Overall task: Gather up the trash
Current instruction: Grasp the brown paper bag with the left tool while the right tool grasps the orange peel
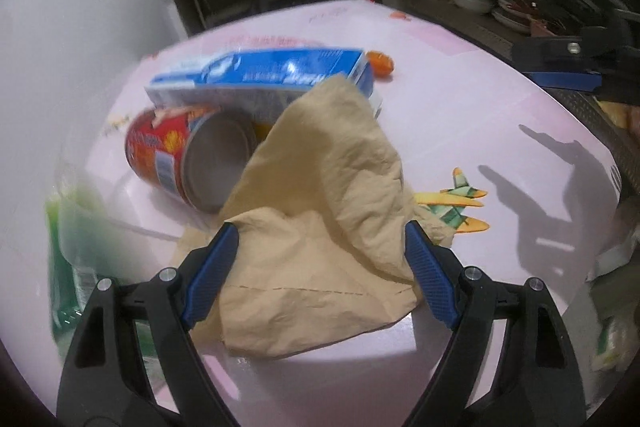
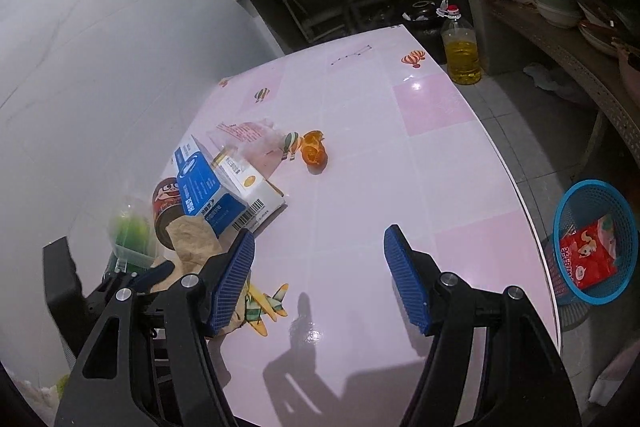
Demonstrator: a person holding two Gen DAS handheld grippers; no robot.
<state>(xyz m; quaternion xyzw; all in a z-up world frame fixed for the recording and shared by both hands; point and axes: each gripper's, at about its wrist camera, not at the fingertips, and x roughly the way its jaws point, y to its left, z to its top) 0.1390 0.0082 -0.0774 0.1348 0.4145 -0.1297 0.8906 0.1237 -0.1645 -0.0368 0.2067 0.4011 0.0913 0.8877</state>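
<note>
Crumpled tan paper (image 1: 320, 227) lies between the spread, released fingers of the left gripper (image 1: 320, 247), not yet grasped; the right gripper (image 2: 320, 251) hangs released over bare table (image 2: 400, 167); beyond wait a can (image 1: 180, 155), blue carton (image 1: 260, 75) and orange peel (image 2: 314, 151); only a red wrapper (image 2: 588, 255) sits in the blue floor basket (image 2: 592, 195), so most remains.

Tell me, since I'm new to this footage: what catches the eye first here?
The crumpled tan paper lying between the open left gripper, with a red can on its side and a blue carton just behind. Off the table's right edge, a blue basket holds a red wrapper.
</note>
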